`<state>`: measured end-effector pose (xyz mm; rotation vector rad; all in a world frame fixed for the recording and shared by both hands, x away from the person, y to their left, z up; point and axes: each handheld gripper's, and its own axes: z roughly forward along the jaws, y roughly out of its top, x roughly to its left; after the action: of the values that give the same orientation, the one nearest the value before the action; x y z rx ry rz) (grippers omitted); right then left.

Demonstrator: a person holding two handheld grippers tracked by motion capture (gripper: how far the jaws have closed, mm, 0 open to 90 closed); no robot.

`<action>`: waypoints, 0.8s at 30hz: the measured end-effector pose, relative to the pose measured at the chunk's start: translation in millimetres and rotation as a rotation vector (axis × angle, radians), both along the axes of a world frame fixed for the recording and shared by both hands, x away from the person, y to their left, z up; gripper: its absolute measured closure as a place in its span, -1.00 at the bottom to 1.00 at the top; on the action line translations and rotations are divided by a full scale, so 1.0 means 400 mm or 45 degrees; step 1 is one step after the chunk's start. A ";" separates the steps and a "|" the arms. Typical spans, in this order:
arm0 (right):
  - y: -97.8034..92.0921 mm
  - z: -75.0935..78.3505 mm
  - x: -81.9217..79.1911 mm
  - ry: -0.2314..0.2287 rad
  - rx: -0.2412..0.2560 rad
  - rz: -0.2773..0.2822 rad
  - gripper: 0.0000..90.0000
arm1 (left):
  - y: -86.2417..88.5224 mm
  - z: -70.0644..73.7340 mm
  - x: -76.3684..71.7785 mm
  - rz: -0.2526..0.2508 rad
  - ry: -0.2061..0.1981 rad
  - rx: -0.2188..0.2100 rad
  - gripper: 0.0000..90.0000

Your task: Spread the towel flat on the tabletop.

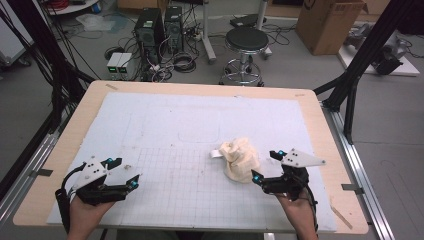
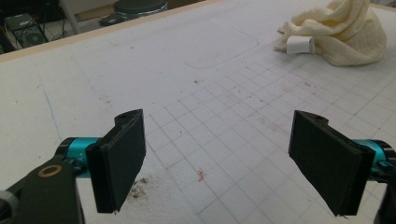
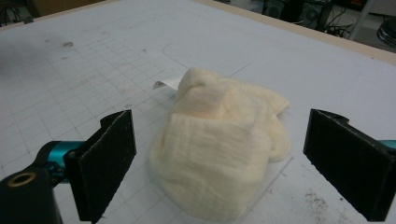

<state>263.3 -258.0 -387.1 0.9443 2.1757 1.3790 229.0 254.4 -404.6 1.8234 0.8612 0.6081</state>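
You have a cream cloth (image 1: 240, 160) lying on the white gridded mat (image 1: 165, 145), a little right of the middle of the table (image 1: 320, 125). The cloth is crumpled into 1 soft heap, taller at the back and wider at the front. Its fabric is pale yellow, with a fine ribbed weave and many folds that you see well in the right gripper view (image 3: 219, 154). A small white tag (image 1: 215, 154) comes out at its left side and lies flat on the mat; in the left gripper view the tag (image 2: 299, 45) looks like a short curled strip against the heap (image 2: 341, 35).

Your right gripper (image 1: 265, 167) is just beside the cloth, at its right front, with its 2 jaws wide apart and nothing between them. Your left gripper (image 1: 125, 172) is well apart from the cloth, near the left front of the mat, and its 2 jaws are also spread wide over bare grid.
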 end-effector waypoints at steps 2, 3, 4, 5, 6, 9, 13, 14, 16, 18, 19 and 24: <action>0.001 0.015 0.012 0.007 -0.007 0.002 -0.81 | 0.002 0.000 0.001 -0.002 0.001 0.002 -0.57; 0.002 0.023 0.018 0.005 -0.008 0.003 -0.81 | 0.002 0.000 0.001 0.000 0.002 -0.001 -0.57; 0.004 0.030 0.024 0.003 -0.008 0.002 -0.81 | 0.002 0.000 0.002 0.000 0.003 0.001 -0.57; 0.007 0.037 0.031 -0.002 -0.006 0.006 -0.81 | 0.002 0.000 0.002 0.001 0.003 -0.001 -0.57; 0.010 0.042 0.037 0.001 -0.006 0.008 -0.80 | 0.002 0.000 0.002 -0.001 0.003 -0.002 -0.57; 0.024 0.048 0.056 0.009 -0.006 0.030 -0.66 | 0.002 0.000 0.002 -0.001 0.004 -0.001 -0.57; 0.049 0.038 0.078 0.036 -0.026 0.057 -0.62 | 0.002 -0.001 0.003 0.002 0.004 -0.005 -0.57; 0.055 0.034 0.082 0.057 -0.032 0.060 -0.59 | 0.002 -0.001 0.003 0.002 0.004 -0.005 -0.57; 0.063 0.027 0.093 0.078 -0.036 0.073 -0.51 | 0.002 -0.001 0.004 -0.001 0.002 -0.002 -0.57; 0.068 0.023 0.098 0.092 -0.037 0.078 -0.50 | 0.002 -0.001 0.005 -0.002 0.006 -0.002 -0.57; 0.078 0.015 0.108 0.108 -0.050 0.083 -0.45 | 0.001 -0.001 0.006 -0.002 0.006 -0.005 -0.57; 0.097 -0.014 0.132 0.159 -0.101 0.097 -0.31 | 0.003 -0.002 0.008 -0.005 0.006 -0.002 -0.57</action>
<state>316.2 -219.0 -392.9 0.9503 2.3629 1.2881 232.3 255.8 -405.2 1.8252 0.8609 0.6007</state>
